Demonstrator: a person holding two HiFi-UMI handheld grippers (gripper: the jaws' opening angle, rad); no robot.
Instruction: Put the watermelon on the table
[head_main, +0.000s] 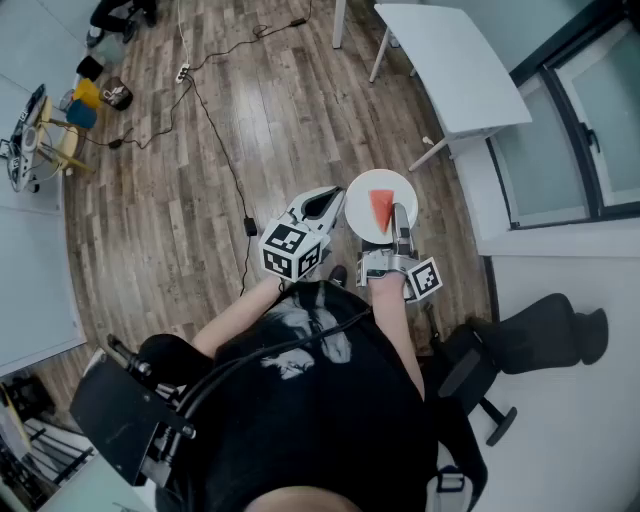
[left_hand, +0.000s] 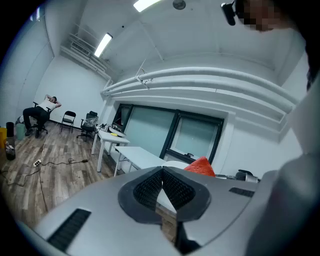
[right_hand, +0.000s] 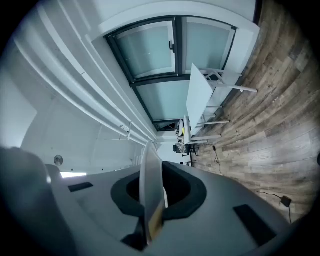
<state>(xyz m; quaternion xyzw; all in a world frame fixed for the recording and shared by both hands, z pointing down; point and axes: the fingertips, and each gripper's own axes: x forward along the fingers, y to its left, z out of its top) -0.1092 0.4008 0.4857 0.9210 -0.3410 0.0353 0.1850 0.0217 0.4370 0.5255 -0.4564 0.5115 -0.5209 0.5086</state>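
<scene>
A red watermelon wedge (head_main: 381, 208) lies on a round white plate (head_main: 360, 193) that I hold over the wooden floor. My right gripper (head_main: 400, 212) is shut on the plate's near rim; in the right gripper view the plate (right_hand: 150, 170) stands edge-on between the pads. My left gripper (head_main: 331, 202) is just left of the plate, shut with nothing between its pads. The left gripper view has its jaw tips (left_hand: 162, 169) meeting, with the plate (left_hand: 173, 164) and the watermelon (left_hand: 201, 166) just beyond. A white table (head_main: 455, 65) stands ahead to the right.
A black cable (head_main: 215, 130) runs across the floor ahead. A dark office chair (head_main: 520, 335) stands at my right, by a windowed wall (head_main: 590, 110). Coloured clutter (head_main: 90, 95) sits far left. More white tables (left_hand: 135, 155) and a seated person (left_hand: 42, 112) are across the room.
</scene>
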